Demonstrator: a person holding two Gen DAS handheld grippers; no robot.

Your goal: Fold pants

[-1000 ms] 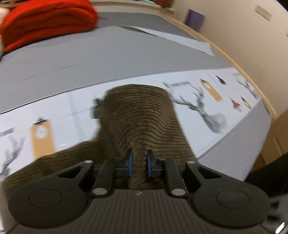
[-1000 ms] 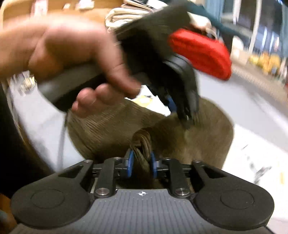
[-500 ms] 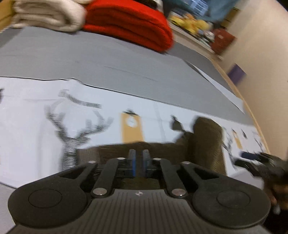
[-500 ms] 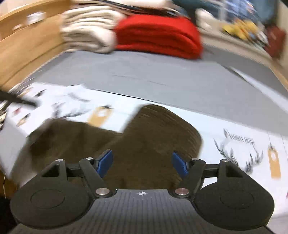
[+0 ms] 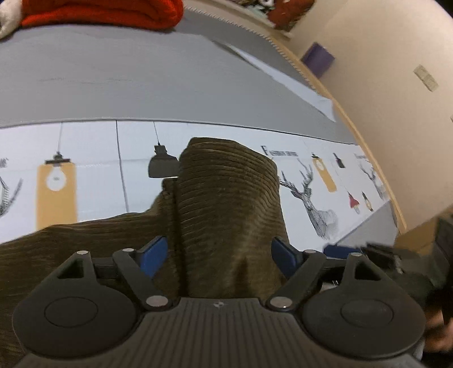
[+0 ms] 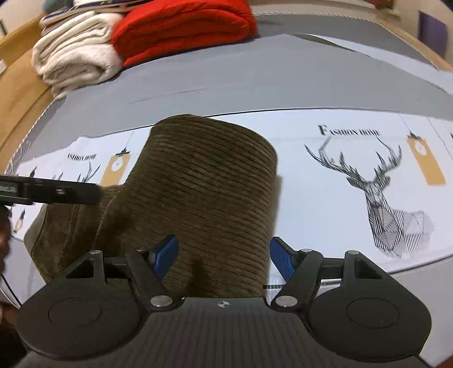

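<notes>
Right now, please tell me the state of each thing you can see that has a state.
brown corduroy pants: folded over, lying on the printed sheet
left gripper: open, jaws just opened, not pinching the pants
right gripper: open, holding nothing
red blanket: folded
white blanket: folded

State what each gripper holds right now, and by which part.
Nothing is held. The left gripper and the right gripper have just opened; their pads stand apart over the folded brown corduroy pants without pressing.
</notes>
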